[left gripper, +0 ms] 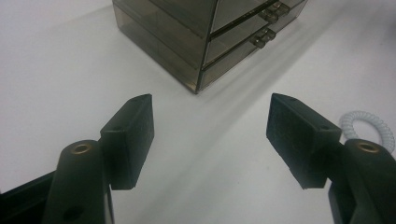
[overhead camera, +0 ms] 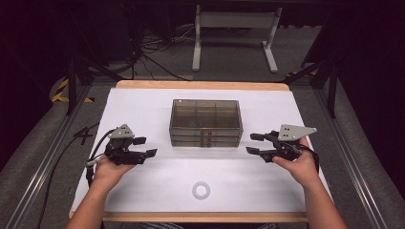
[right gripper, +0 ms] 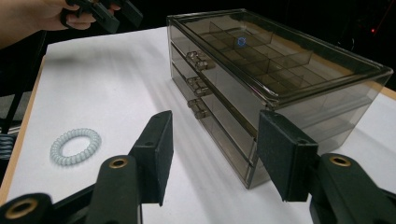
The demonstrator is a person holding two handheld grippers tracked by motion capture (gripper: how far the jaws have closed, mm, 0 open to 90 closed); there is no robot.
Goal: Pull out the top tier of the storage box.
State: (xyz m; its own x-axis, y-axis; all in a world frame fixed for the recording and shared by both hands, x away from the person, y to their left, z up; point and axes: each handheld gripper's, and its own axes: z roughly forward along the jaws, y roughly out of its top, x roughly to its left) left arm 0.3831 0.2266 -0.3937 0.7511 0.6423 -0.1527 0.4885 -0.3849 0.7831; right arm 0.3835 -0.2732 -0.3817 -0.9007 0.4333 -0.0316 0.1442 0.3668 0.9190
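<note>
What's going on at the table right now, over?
Both hand-held grippers, left and right, open, empty. Drawer box shut between them. Coil ring lies untouched. Nothing in the way.

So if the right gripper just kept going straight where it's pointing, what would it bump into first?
Probably the smoky drawer box. The right gripper has open, empty jaws aimed at the box's near corner, with bare white table between. The coiled hair tie lies off to one side, out of that line.

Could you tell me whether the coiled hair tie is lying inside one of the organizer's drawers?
No, the coiled hair tie lies on the white table in front of the drawer organizer, whose three drawers are shut.
</note>
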